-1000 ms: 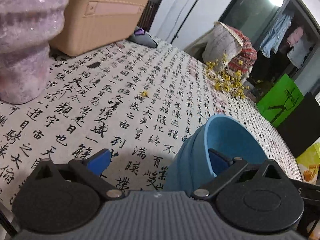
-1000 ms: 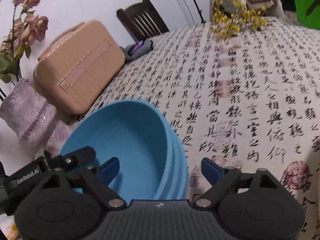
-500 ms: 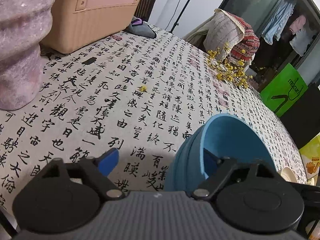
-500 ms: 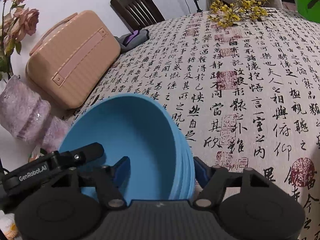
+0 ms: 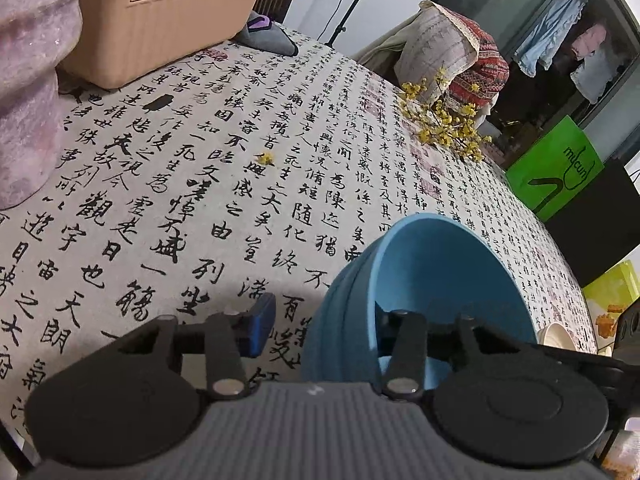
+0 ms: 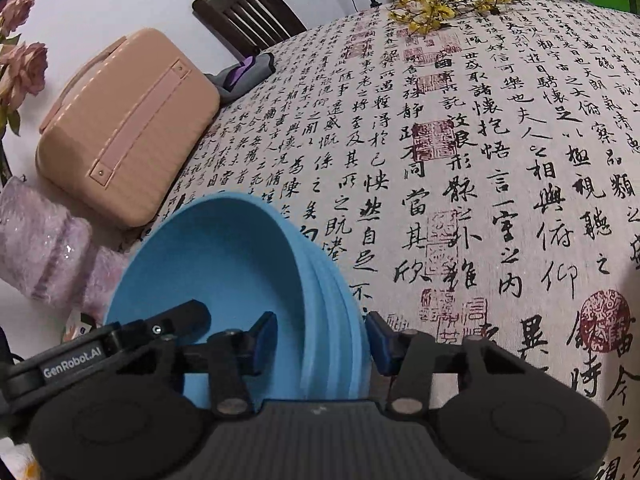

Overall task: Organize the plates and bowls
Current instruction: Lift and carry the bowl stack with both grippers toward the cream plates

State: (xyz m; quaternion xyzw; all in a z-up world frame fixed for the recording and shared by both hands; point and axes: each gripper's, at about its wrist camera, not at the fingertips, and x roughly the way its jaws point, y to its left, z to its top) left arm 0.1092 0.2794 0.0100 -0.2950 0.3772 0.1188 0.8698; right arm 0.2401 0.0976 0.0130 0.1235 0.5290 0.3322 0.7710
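The left gripper, matte black linkages tipped with blue pads, straddles the near wall of the stack of blue bowls. Its jaws have just been closing: one finger sits inside the top bowl, while the outer blue pad still stands clear of the ribbed outer wall, with tablecloth showing in the gap. The right gripper has also just been closing, over the opposite side of the stack; its inner pad is within the bowl and its outer pad lies against the stepped rims, though whether both pads press firmly I cannot tell.

The bowls are smooth, matte, deep and round, nested so that several thin rims layer along the outside. They stand on a tablecloth, a coarse off-white weave printed with black calligraphy and red seals.

Taking the bowls as the landmark: beyond them on the left-gripper side stands a pink hard-shell case, ribbed, with rounded corners and a flat handle strip. Nearer to them on that side is a lumpy lilac vase with a glittery surface, holding faded pink roses. Past the case lie a grey and purple pouch and a dark slatted wooden chair. Far across the cloth from the bowls lies a spray of yellow blossoms at the table's curved far edge. Between bowls and blossoms the cloth is broad and open, bearing only one fallen yellow flower.
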